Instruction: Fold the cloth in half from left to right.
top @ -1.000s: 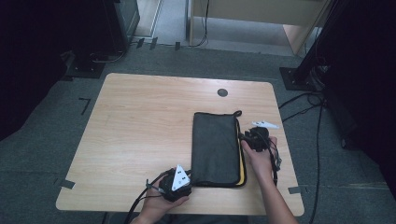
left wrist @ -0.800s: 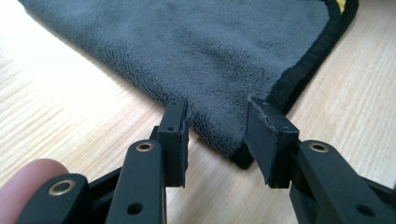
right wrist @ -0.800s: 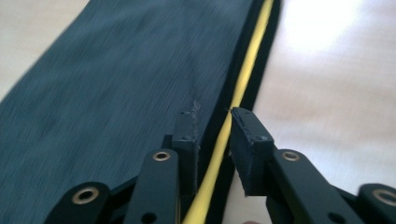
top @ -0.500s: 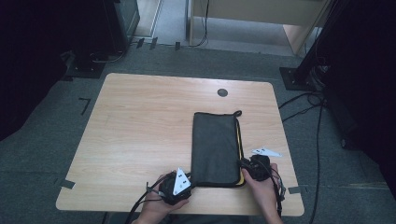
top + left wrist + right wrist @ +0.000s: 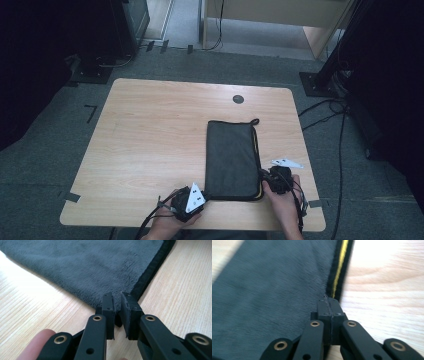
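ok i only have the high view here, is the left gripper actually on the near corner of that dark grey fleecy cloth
observer: Almost. In the left gripper view, the left gripper has its tips right at the corner of the dark grey fleecy cloth, with the jaws a narrow gap apart.
operator: and the right one
observer: The right gripper has its jaws pressed together at the cloth's long edge, beside a yellow stripe that runs along the black hem.
operator: is it pinching cloth
observer: Can't tell. The shut tips lie over the pile just inside the hem, and only a thin wisp of fibre sticks up at them.
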`<state>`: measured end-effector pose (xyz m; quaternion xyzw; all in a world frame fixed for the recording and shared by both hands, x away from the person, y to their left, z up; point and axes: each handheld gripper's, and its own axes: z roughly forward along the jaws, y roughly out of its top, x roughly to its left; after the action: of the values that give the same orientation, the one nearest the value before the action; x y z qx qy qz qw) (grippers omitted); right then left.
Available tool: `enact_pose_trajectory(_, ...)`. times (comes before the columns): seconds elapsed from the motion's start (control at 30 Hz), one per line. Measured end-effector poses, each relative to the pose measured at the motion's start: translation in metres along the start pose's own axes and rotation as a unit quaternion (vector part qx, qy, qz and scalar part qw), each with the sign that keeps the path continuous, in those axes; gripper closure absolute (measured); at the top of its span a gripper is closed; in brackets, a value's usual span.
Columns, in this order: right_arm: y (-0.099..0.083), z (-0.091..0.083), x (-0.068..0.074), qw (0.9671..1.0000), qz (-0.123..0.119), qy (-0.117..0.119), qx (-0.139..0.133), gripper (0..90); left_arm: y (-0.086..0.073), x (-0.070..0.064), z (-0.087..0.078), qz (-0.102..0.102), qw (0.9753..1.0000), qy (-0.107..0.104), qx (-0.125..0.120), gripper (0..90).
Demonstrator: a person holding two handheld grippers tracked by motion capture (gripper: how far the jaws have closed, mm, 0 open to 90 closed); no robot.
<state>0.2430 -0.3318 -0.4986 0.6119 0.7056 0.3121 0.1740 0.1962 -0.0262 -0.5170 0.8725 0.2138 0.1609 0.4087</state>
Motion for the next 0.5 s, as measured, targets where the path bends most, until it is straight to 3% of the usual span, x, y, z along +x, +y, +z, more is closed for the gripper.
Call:
enact_pose_trajectory(0.03,-0.002,0.002,-0.002,0.9998,-0.012,-0.016,0.001,89.6,0.0,0.0,0.0,-0.001,1.0,-0.001,0.0,76.2)
enact_pose_trajectory(0.13,-0.003,-0.005,-0.008,0.9995,0.024,0.014,-0.015,81.7,0.0,0.001,-0.001,-0.01,0.9999,-0.003,0.001,67.5)
enact_pose_trajectory(0.23,-0.007,-0.021,-0.007,0.9986,0.03,0.029,-0.032,80.9,-0.001,0.003,-0.002,-0.015,0.9999,-0.005,0.002,66.9)
enact_pose_trajectory(0.43,-0.026,-0.021,-0.003,0.996,0.052,0.072,-0.006,77.4,0.0,0.001,-0.002,-0.004,1.0,-0.003,0.009,67.9)
enact_pose_trajectory(0.5,-0.026,-0.018,-0.002,0.9961,0.049,0.073,-0.001,75.7,0.0,0.001,-0.002,-0.002,0.9999,-0.003,0.011,67.8)
